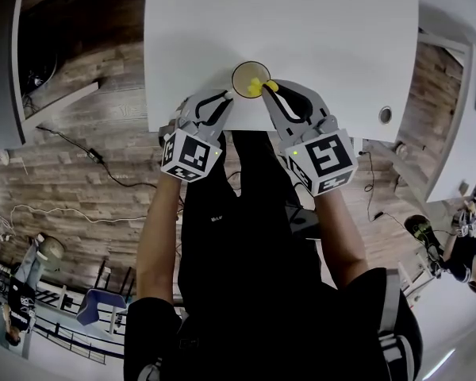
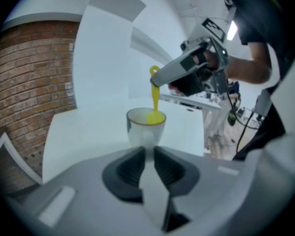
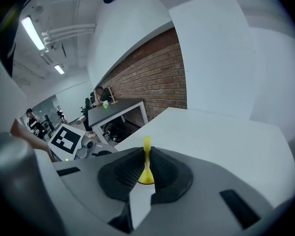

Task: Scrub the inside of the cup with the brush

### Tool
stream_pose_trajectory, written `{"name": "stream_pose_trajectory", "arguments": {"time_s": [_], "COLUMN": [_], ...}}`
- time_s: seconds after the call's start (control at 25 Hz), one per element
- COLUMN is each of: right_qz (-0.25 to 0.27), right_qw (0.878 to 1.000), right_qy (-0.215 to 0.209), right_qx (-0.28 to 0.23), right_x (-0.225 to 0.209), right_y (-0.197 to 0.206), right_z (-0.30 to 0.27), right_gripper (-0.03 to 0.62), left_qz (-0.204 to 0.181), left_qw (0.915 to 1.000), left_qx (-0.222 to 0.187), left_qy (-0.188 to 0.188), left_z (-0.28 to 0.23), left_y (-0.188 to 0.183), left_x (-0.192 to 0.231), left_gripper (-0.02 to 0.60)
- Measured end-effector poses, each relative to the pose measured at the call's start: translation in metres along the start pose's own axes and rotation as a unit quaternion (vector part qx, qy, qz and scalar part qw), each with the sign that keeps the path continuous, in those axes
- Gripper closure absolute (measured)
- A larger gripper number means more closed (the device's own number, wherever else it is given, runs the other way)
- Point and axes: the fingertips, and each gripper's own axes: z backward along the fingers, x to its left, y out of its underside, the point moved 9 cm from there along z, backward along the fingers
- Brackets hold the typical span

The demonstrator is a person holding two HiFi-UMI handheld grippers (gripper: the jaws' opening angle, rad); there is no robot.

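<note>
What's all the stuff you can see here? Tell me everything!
white round cup with a dark rim: one, white, near the table's front edge.
yellow long-handled brush: one, yellow, head down inside the cup.
white flat table: one, white, under the cup.
small round hole: one, grey, in the table's right part.
red brick wall: one, red-brown, beyond the table.
wood-plank floor: one, brown, around the table.
black cables: a few, black, on the floor at left.
dark desk: one, black-topped, farther back in the room.
left gripper: one, grey, jaws close together at the cup; a grip isn't clear.
right gripper: one, grey, shut on the brush handle.
</note>
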Motion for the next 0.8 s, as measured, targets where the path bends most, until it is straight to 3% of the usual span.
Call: {"name": "stream_pose_trajectory", "arguments": {"time_s": [0.2, 0.36, 0.8], "right_qz": [0.015, 0.012, 0.046], "right_qw": [0.999, 0.999, 0.998], "right_qy": [0.008, 0.013, 0.033], "right_qx": [0.037, 0.038, 0.020], "right_x": [0.005, 0.005, 0.013], "right_y": [0.027, 0.033, 0.010], "right_z": [-0.015, -0.018, 0.010], "right_gripper": [0.562, 0.562, 0.562], "left_qz": [0.001, -0.001, 0.008], "left_qw": [1.0000, 1.0000, 0.9999], "left_qx": [0.000, -0.002, 0.002], "left_qy": [-0.001, -0.001, -0.007], "left_z": [0.002, 0.002, 0.002], "left_y": [0.000, 0.000, 0.000], "left_x": [-0.002, -0.001, -0.003], "left_gripper": [0.523, 0.523, 0.523]}}
